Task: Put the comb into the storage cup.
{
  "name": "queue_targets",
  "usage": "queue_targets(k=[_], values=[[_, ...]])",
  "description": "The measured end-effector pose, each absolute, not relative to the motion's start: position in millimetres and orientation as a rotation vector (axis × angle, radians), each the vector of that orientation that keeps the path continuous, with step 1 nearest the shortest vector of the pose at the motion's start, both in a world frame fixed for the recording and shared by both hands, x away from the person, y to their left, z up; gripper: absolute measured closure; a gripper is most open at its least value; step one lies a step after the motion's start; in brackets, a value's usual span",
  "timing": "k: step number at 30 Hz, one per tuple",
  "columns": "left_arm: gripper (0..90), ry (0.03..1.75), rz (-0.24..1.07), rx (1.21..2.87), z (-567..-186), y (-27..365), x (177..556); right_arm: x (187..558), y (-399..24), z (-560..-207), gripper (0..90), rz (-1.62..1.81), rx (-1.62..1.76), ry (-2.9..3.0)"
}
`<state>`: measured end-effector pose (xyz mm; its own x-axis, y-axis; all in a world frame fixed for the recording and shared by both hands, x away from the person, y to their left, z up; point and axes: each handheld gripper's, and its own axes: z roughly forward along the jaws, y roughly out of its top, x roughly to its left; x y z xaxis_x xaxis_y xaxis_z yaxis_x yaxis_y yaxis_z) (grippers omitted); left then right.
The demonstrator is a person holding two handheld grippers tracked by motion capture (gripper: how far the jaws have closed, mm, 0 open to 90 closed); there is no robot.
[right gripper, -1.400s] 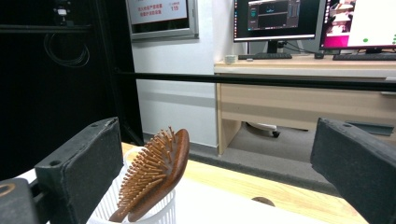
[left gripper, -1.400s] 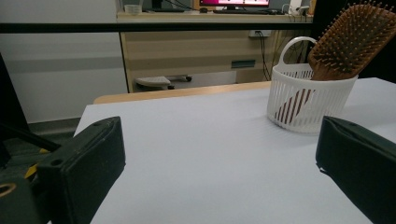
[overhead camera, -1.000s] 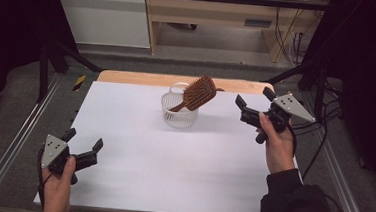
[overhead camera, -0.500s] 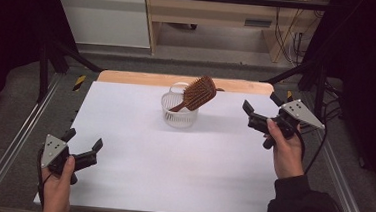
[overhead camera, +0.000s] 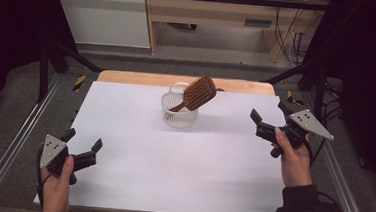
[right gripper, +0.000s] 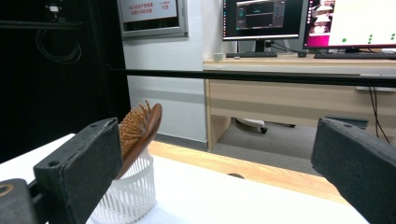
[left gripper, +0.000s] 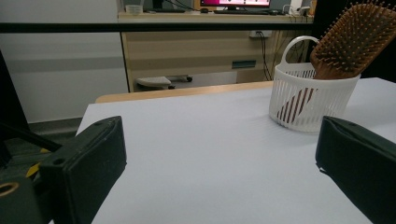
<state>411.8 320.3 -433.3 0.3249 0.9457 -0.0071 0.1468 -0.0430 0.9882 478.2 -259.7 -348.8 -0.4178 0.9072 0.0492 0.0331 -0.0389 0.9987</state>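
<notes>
Brown hairbrush [overhead camera: 197, 93] was seen leaning in white basket [overhead camera: 179, 116], upper centre; left gripper [overhead camera: 84, 147] lower left, right gripper [overhead camera: 267, 116] right edge, both held wide open, empty

**Left gripper view: open jaws, basket with brush ahead**

Left gripper [left gripper: 219, 172] jaws wide apart, nothing between them, low over the white tabletop [left gripper: 201, 149]. White slatted basket [left gripper: 312, 100] stands toward the tabletop's far right, with a loop handle at its back rim. Wooden hairbrush [left gripper: 352, 39] leans in it, handle down inside, bristled head sticking out above the rim, tilted right. Wooden strip runs along the far edge. Desk [left gripper: 196, 46] and monitor beyond.
</notes>
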Motion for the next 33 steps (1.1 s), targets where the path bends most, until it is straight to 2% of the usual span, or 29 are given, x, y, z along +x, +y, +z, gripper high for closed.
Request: queue_targets(k=[33], values=[[2.5, 1.046, 0.846, 1.46, -437.8, 327.4, 404.3, 440.6, -285.1, -410.5, 2.5, 1.465, 1.097, 1.567]])
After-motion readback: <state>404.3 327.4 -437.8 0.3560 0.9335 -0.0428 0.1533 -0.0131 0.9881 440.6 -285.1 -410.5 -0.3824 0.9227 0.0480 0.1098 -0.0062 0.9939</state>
